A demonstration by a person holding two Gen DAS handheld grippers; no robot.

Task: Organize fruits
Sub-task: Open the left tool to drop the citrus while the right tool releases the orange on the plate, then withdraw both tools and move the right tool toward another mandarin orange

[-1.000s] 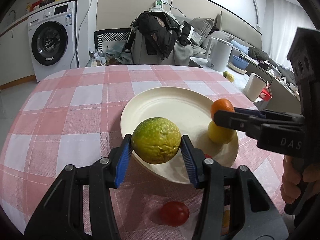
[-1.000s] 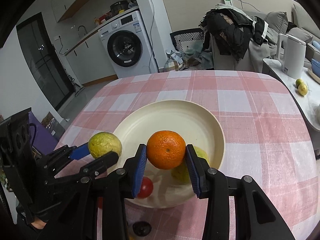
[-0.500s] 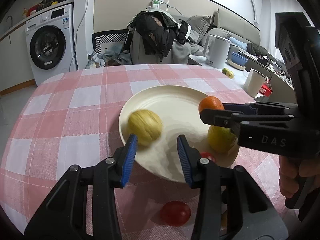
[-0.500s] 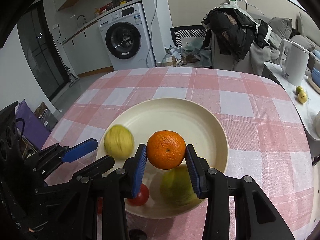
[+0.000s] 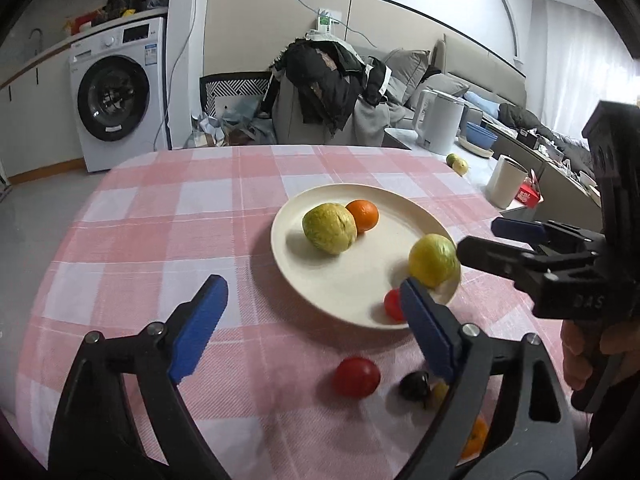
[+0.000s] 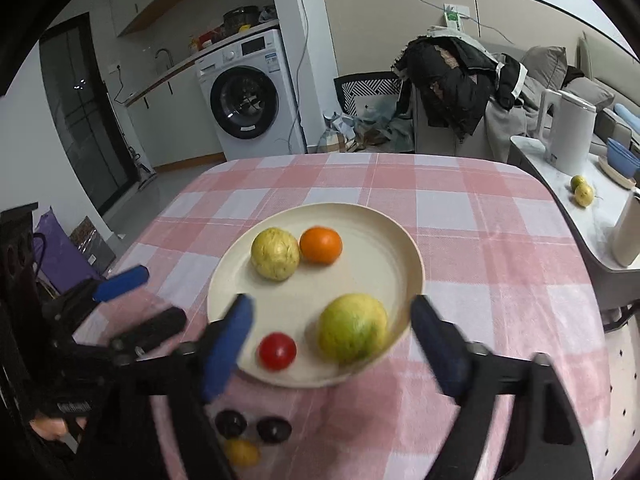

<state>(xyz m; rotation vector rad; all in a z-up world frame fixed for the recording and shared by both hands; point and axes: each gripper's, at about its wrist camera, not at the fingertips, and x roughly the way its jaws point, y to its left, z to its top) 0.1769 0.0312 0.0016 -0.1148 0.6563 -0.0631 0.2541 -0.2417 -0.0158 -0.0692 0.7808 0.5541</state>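
Observation:
A cream plate [image 5: 384,208] [image 6: 384,232] on the pink checked cloth holds a yellow-green citrus [image 5: 329,229] [image 6: 275,254], an orange [image 5: 362,215] [image 6: 321,245], a second yellow-green citrus [image 5: 433,254] [image 6: 352,328] and a red tomato [image 5: 392,305] [image 6: 277,351]. My left gripper [image 5: 312,332] [image 6: 136,300] is open and empty, back from the plate's near-left edge. My right gripper [image 6: 332,348] [image 5: 492,240] is open and empty over the plate's near edge.
On the cloth near me lie a red tomato [image 5: 357,376], dark fruits [image 5: 415,385] [image 6: 230,423] [image 6: 273,429], a small yellow fruit [image 6: 241,452] and an orange one [image 5: 476,436]. A side counter [image 6: 592,216] with a white kettle [image 6: 565,136] stands to the right.
My left gripper opened and dropped the yellow-green citrus, which rolled onto the plate. My right gripper opened and let go of the orange, which now rests beside it. Both grippers pulled back.

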